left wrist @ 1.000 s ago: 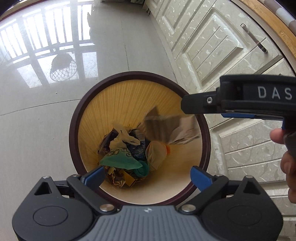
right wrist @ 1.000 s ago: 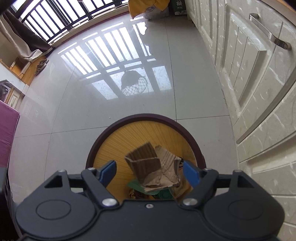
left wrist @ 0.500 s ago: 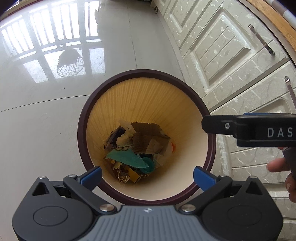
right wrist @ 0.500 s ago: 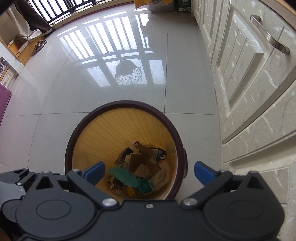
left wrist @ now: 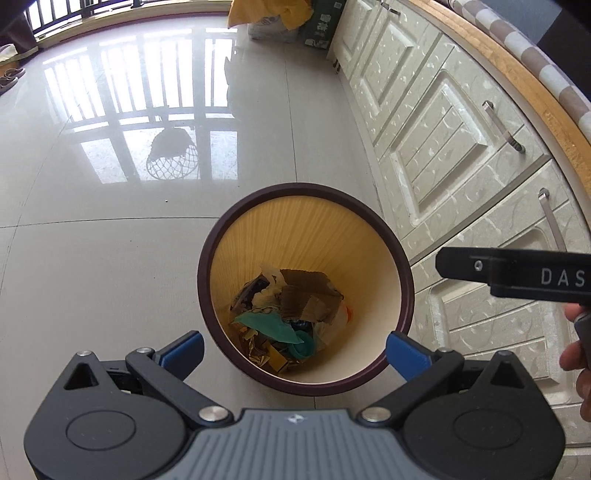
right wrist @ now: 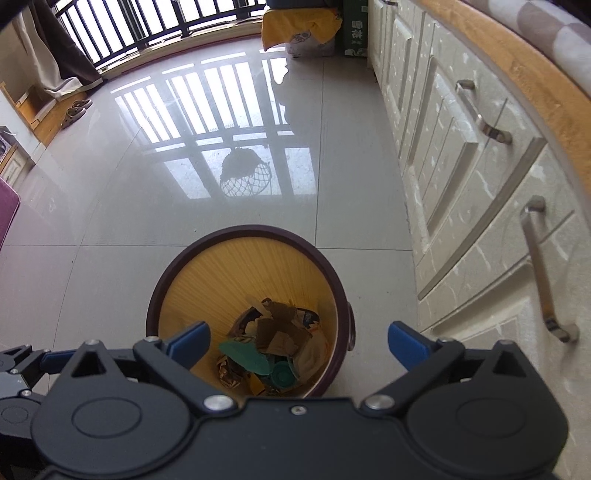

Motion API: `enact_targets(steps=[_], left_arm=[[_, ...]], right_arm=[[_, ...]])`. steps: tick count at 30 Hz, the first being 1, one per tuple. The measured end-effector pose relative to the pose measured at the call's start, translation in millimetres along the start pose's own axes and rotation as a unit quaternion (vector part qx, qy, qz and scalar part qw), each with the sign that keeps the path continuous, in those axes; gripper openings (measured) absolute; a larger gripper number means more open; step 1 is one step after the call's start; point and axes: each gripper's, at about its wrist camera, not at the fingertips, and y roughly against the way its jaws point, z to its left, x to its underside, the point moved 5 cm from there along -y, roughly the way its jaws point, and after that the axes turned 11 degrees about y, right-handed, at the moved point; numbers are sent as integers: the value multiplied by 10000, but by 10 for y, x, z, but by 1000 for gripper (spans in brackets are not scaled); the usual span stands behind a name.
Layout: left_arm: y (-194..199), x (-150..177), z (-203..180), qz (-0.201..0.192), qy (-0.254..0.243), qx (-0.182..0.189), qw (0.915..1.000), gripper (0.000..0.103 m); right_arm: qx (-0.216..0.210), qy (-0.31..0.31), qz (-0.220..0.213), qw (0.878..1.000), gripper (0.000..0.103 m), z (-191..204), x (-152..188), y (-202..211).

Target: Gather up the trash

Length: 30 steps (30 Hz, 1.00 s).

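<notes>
A round waste bin with a dark brown rim and a wood-grain inside stands on the tiled floor. In it lie brown cardboard pieces, a green wrapper and other scraps. My left gripper is open and empty above the bin's near edge. My right gripper is open and empty above the bin. The side of the right gripper shows at the right in the left wrist view.
White kitchen cabinets with metal handles run along the right. A wooden counter edge is above them. Bags and a green box stand at the far end. A balcony railing and shoes are at the far left.
The cardboard fell from my right gripper into the bin. Both grippers have risen and drawn back, so the bin looks smaller. The right gripper has moved to the right.
</notes>
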Motion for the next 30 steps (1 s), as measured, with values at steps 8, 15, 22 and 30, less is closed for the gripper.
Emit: enact_targets(steps=[8,15,22,30], left_arm=[[681,58,-178,-456,-193,-87,9987,103],[1419,131,-373,-1009,-280,-6,9945,103],[2104,345,-518,-1416,-37,1,9899,103],[2850,577,-650,-1892,-278,-16,9815,103]], right_arm=[[125,187,-403,9989,103,19,100,755],[309,196,-806,9961,103,-79,169,1518],[479,126,-1260,9908,103,-148,255,2331],[645,101,-1713,9831,103,-152,446,3174]])
